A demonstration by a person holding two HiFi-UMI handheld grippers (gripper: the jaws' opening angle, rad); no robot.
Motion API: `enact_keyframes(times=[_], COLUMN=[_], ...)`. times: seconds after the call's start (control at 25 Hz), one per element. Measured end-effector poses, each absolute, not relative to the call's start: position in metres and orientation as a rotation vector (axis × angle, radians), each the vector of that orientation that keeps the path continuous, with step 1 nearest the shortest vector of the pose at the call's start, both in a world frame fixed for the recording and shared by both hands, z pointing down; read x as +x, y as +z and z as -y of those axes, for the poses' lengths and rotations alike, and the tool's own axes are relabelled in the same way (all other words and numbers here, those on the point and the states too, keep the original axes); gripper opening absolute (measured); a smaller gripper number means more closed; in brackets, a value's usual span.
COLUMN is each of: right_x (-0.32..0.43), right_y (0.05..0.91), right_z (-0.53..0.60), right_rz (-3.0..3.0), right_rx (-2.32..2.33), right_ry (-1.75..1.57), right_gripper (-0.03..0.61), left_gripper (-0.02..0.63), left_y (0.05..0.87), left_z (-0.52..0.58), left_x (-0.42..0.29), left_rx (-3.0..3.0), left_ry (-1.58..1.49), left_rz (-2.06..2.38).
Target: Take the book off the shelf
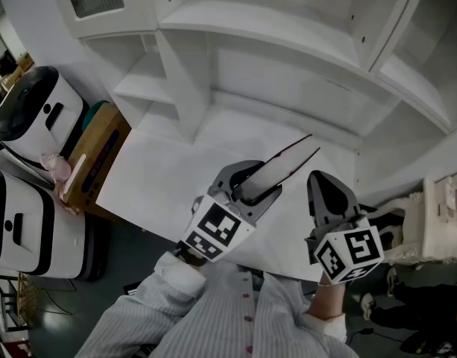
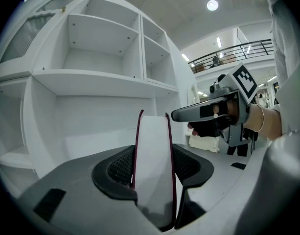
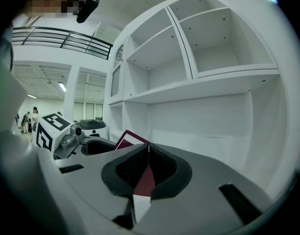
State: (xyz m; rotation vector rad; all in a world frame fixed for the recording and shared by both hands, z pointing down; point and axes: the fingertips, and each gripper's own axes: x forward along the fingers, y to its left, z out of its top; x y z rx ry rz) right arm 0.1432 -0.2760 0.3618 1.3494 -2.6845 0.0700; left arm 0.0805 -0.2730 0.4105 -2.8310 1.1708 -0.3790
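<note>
A thin book (image 1: 291,159) with dark red covers and white pages is clamped in my left gripper (image 1: 250,189) and held over the white shelf ledge (image 1: 161,177). In the left gripper view the book (image 2: 153,141) stands upright on edge, and the left gripper (image 2: 153,163) presses it from both sides. My right gripper (image 1: 325,192) hangs just right of the book, apart from it, jaws together. In the right gripper view the right gripper (image 3: 149,155) has its tips meeting, and the book's red corner (image 3: 131,139) shows to its left.
The white shelf unit (image 1: 288,43) has bare compartments behind and above the ledge. A cardboard box (image 1: 100,159) and two white machines (image 1: 34,114) stand at the left. A white moulded object (image 1: 444,222) sits at the far right.
</note>
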Motion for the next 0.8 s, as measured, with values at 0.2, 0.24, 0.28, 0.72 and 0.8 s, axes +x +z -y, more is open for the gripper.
enact_keyframes(times=[0.2, 0.24, 0.28, 0.72, 0.8], right_x=[0.139, 0.139, 0.139, 0.132, 0.131], right_y=[0.365, 0.366, 0.365, 0.366, 0.366], right_z=[0.277, 0.277, 0.277, 0.275, 0.276], right_rz=[2.686, 2.687, 2.688, 2.695, 2.694], right_rx=[1.343, 1.342, 1.341, 1.314, 1.312], right_ry=[0.08, 0.081, 0.083, 0.083, 0.083], right_gripper=[0.015, 0.015, 0.015, 0.015, 0.015], left_gripper=[0.232, 0.232, 0.232, 0.232, 0.232], left_y=[0.412, 0.412, 0.412, 0.41, 0.41], left_z=[0.272, 0.272, 0.271, 0.267, 0.268], left_x=[0.083, 0.083, 0.084, 0.079, 0.079], left_rx=[-2.836, -2.837, -2.837, -2.837, -2.835], left_ry=[-0.388, -0.389, -0.39, -0.393, -0.391], left_rz=[-1.152, -1.15, -1.149, -1.147, -1.149])
